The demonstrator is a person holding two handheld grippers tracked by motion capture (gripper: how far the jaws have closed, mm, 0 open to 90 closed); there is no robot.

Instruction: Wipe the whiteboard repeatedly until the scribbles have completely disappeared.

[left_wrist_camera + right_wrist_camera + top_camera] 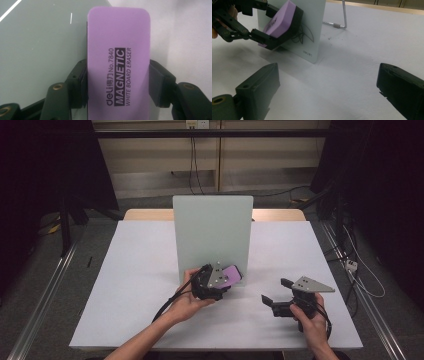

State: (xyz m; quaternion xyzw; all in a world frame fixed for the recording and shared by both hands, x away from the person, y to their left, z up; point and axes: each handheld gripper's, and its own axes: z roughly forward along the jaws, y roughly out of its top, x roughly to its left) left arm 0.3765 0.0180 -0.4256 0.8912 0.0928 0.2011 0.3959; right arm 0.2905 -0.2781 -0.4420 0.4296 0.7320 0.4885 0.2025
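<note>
Left gripper (223, 279) jaws clamped on eraser (117, 62), felt pressed to board (212, 227) over scribble (303, 35). Keep flat, even pressure. Right gripper (278, 292) jaws wide, empty.

- Black two-jaw left gripper (220, 281) with grey three-cornered top plate, brass-coloured screws and trailing black cable.
- Matching black right gripper (275, 290), blocky jaw pads, same grey plate.
- Bare forearms, no sleeves.
</note>
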